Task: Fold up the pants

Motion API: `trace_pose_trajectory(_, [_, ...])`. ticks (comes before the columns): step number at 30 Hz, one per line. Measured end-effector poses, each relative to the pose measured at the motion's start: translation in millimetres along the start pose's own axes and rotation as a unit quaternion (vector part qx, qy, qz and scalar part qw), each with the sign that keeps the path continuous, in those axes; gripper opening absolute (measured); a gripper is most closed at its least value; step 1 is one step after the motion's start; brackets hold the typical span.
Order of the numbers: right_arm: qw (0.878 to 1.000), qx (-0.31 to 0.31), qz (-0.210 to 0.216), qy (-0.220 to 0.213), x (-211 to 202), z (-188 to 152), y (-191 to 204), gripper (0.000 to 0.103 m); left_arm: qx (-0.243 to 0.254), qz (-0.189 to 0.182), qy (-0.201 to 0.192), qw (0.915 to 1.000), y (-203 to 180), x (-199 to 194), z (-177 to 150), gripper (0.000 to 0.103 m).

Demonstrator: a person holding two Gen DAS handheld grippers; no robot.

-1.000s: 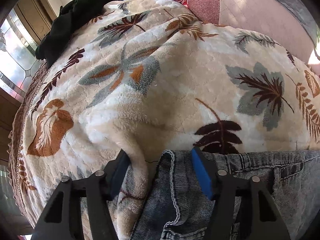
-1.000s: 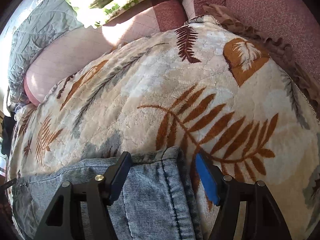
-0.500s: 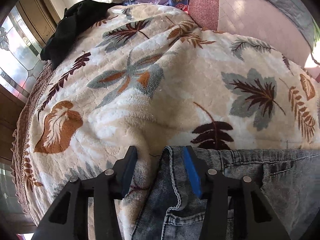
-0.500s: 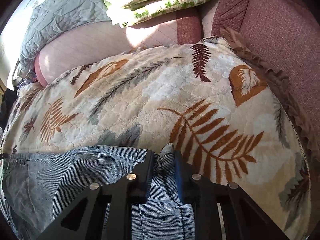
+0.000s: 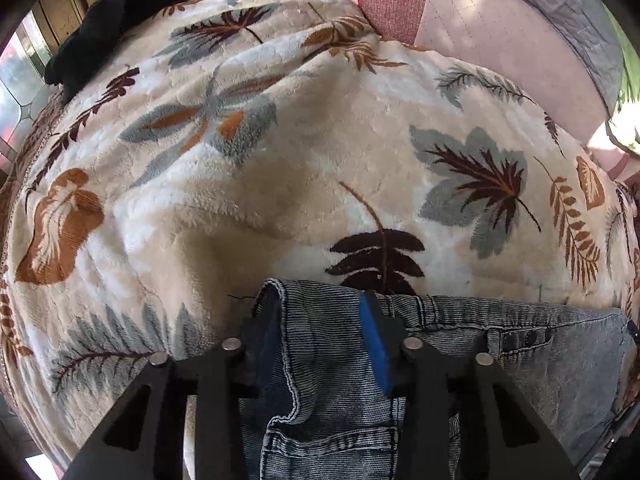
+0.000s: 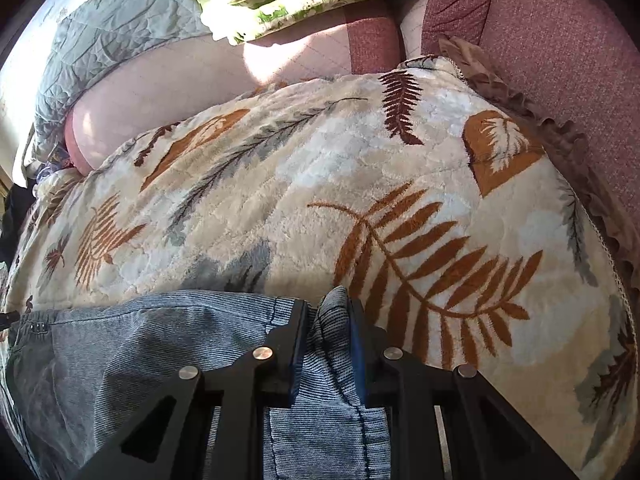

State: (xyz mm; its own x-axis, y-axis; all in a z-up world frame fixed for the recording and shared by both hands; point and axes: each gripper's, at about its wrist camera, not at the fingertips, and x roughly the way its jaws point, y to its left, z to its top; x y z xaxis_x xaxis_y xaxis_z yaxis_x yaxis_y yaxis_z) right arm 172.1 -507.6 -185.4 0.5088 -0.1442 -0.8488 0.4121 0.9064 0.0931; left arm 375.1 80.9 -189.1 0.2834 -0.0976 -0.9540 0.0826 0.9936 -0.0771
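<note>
Grey-blue denim pants [image 5: 520, 360] lie along the near edge of a cream fleece blanket [image 5: 320, 160] printed with leaves. In the left wrist view the pants' waistband corner, by the snap fly and a pocket, sits between the jaws of my left gripper [image 5: 320, 304]. Those jaws are closing around it, and the cloth there still looks flat, not pinched. In the right wrist view my right gripper [image 6: 329, 312] is shut on a bunched-up ridge of the pants [image 6: 140, 340] at their other end, with the blanket [image 6: 360, 200] beyond.
A black garment [image 5: 120, 12] lies at the blanket's far left corner by a window [image 5: 16, 80]. Pink and dark red cushions [image 6: 560, 40] back the blanket. A green patterned quilt [image 6: 300, 0] and a grey quilt [image 6: 100, 40] are piled behind.
The right gripper has shut on the denim's end and bunched it up. The left jaws have narrowed and shifted right, so the waistband corner now lies between them instead of blanket.
</note>
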Motion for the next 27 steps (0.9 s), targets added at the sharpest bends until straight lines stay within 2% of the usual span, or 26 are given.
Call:
trace_pose_trajectory(3, [1.000,0.002,0.002,0.004,2,1,-1,0.025,0.004,0.001,-0.003,1.0000,2,2,0,0.031])
trace_pose_trajectory(5, [1.000,0.010,0.001,0.010,4,1,-2,0.046,0.000,0.001,-0.001,1.0000,3,4,1,0.027])
trace_pose_trajectory(6, [1.000,0.019,0.011,0.013,5,1,-3,0.065,-0.001,0.001,0.000,1.0000,3,6,2,0.027])
trace_pose_trajectory(7, [0.999,0.027,0.024,0.013,7,0,-3,0.067,-0.003,0.001,0.002,1.0000,3,7,2,0.027])
trace_pose_trajectory(9, [0.999,0.020,0.024,0.020,12,-2,1,0.061,-0.009,-0.001,0.004,1.0000,5,8,3,0.027])
trace_pose_trajectory(10, [1.000,0.010,0.007,0.020,13,-2,4,0.036,-0.013,-0.003,0.004,0.9999,6,6,3,0.027])
trace_pose_trajectory(11, [1.000,0.003,-0.004,0.020,12,-1,6,0.016,-0.019,-0.001,0.000,0.9998,7,4,3,0.017])
trace_pose_trajectory(12, [1.000,0.010,0.005,0.019,9,-1,4,0.014,-0.025,0.007,-0.007,0.9996,10,1,2,0.005])
trace_pose_trajectory(16, [0.999,0.011,0.020,-0.026,-25,-1,2,0.011,-0.043,-0.015,-0.055,0.9974,20,-29,-7,0.005])
trace_pose_trajectory(19, [0.998,0.005,0.027,-0.062,-58,0,2,0.011,-0.043,-0.043,-0.102,0.9929,25,-69,-16,0.005])
trace_pose_trajectory(23, [0.991,0.023,0.044,-0.120,-110,-2,-6,0.011,-0.050,-0.081,-0.162,0.9822,34,-136,-35,0.005])
trace_pose_trajectory(27, [0.978,0.043,0.074,-0.189,-163,-18,-23,0.011,-0.045,-0.113,-0.221,0.9676,41,-196,-76,0.005])
